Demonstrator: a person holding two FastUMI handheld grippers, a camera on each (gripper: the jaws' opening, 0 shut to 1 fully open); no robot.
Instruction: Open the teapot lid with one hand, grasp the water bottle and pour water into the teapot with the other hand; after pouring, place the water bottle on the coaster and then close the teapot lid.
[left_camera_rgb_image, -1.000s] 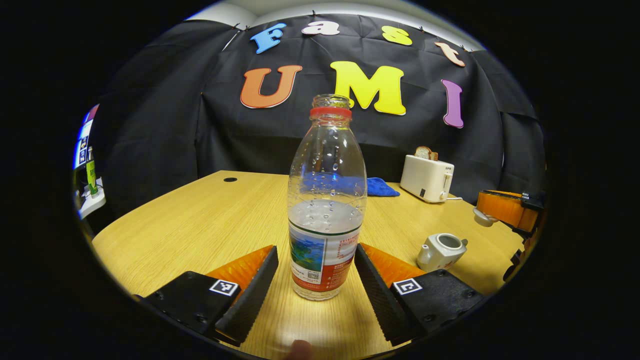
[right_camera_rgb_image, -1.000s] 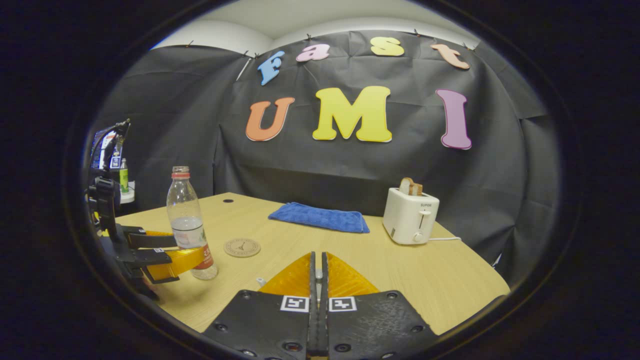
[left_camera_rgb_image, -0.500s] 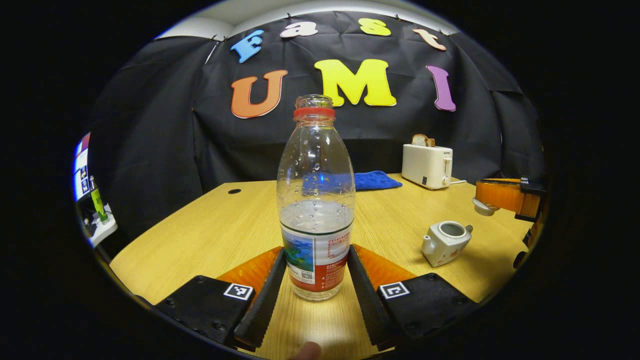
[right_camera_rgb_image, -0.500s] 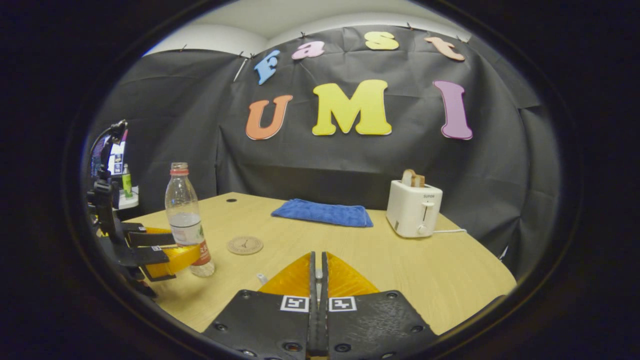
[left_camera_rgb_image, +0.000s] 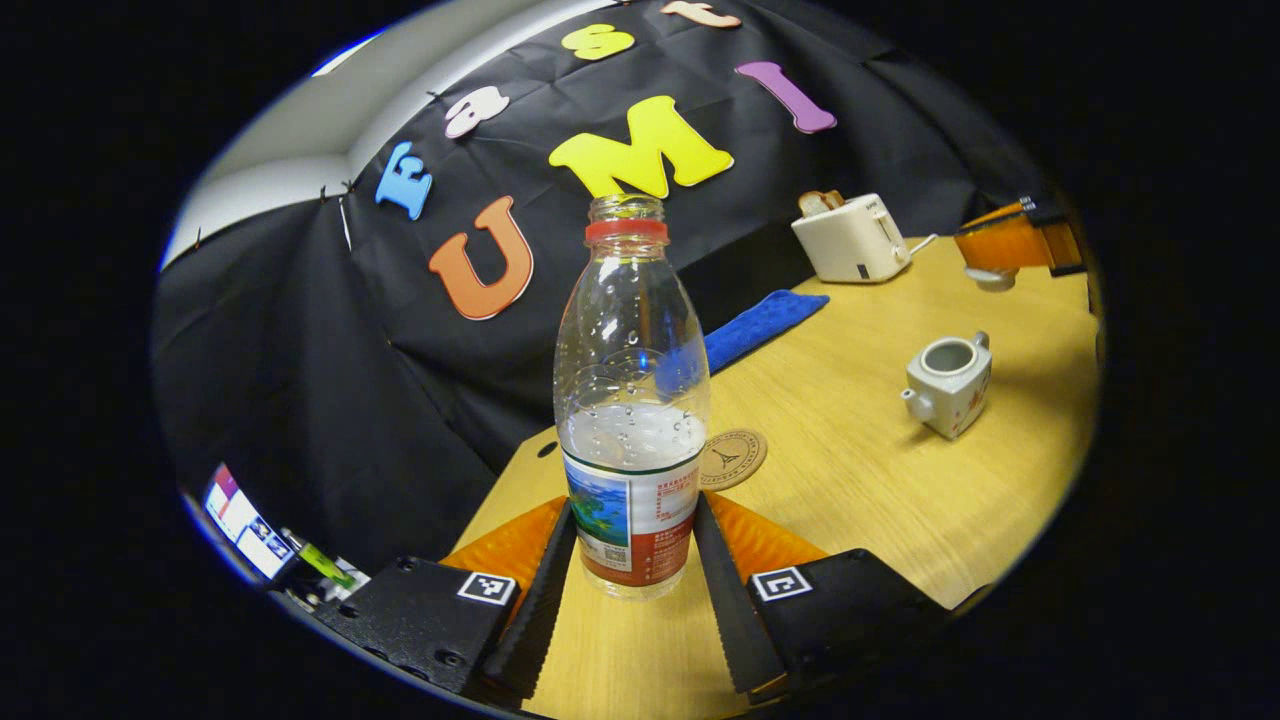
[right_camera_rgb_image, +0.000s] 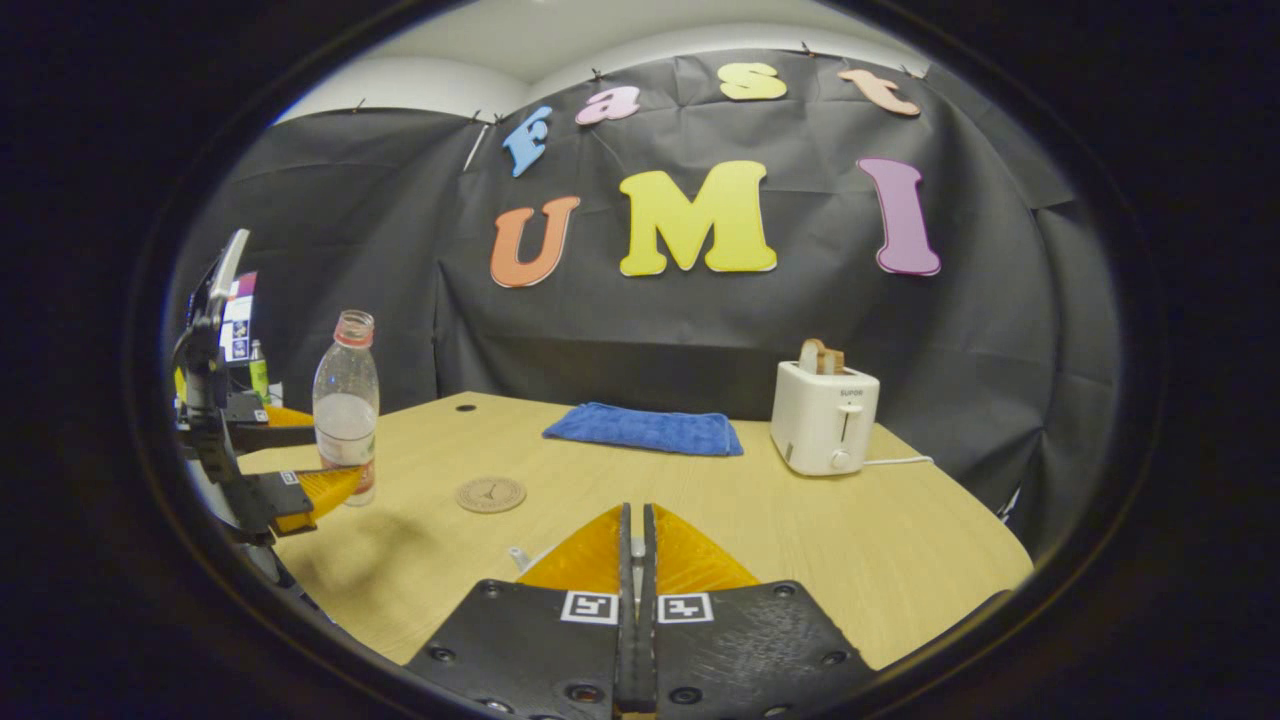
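A clear water bottle with no cap, a red neck ring and water to about half height is held off the table, with my left gripper shut on its labelled lower part. In the right gripper view the bottle hangs at the far left in the left gripper. The white teapot stands with its top open, to the right on the table. A round coaster lies just behind the bottle. My right gripper is shut; the left gripper view shows it holding the white lid above the table.
A white toaster with bread in it stands at the back right, and a folded blue cloth lies at the back middle. The coaster sits left of centre on the wooden table, near its left edge.
My left gripper closed on the bottle, then lifted it off the table and rolled to one side. The right gripper has stayed almost still, shut on the lid.
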